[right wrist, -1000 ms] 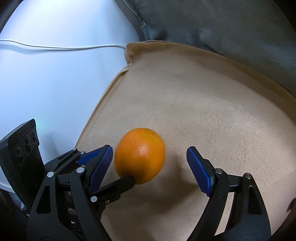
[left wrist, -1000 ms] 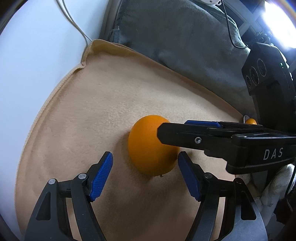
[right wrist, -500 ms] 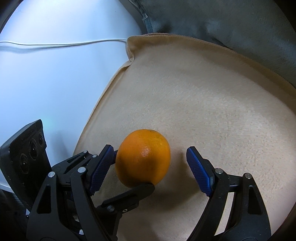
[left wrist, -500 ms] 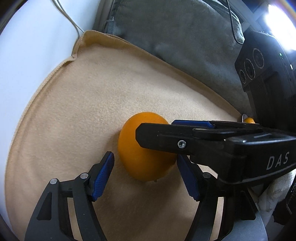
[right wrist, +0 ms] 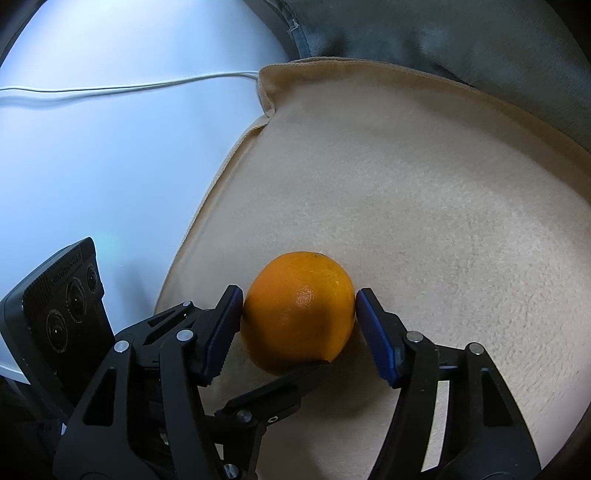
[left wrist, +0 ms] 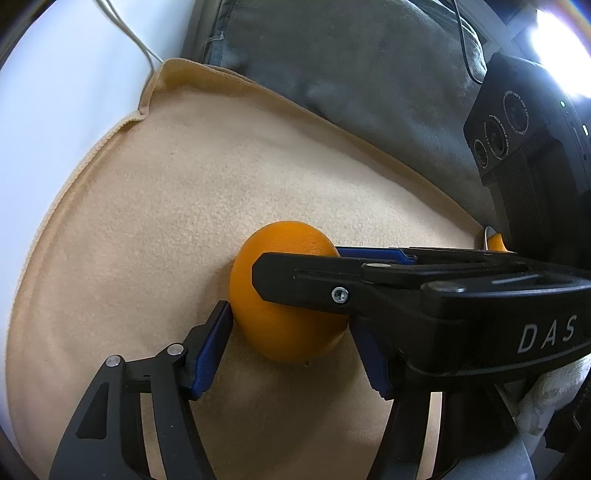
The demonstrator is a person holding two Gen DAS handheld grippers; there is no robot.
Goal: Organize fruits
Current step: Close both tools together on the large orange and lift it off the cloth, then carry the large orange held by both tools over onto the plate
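1. At far left, a white surface (left wrist: 55,110) with a thin white cable (left wrist: 129,33) lying across it.
2. Next to it, a beige cloth (left wrist: 166,203) with one corner folded up. Behind the cloth, a grey cushion (left wrist: 351,74).
3. On the cloth, near its middle, an orange (left wrist: 284,336). Resting on the fabric, with both tools around it.
4. Left gripper (left wrist: 291,325) pointing steeply down at the orange. Jaws just closing in, now narrow, with the orange between them. Near blue pad (left wrist: 212,343) touching the left side of the fruit. Far pad partly hidden behind the other tool, but seen against the right side.
5. Right gripper (right wrist: 297,302) coming across from the right, also tilted down. Jaws just closing as well, now holding the same orange. One blue pad (right wrist: 221,332) pressed on the left flank, the other on the right flank. Below the fruit in this view, one black finger of the left gripper.
6. At far right of the left wrist view, at the cloth's edge, a small orange piece (left wrist: 496,242), mostly hidden. Cannot tell what it is.
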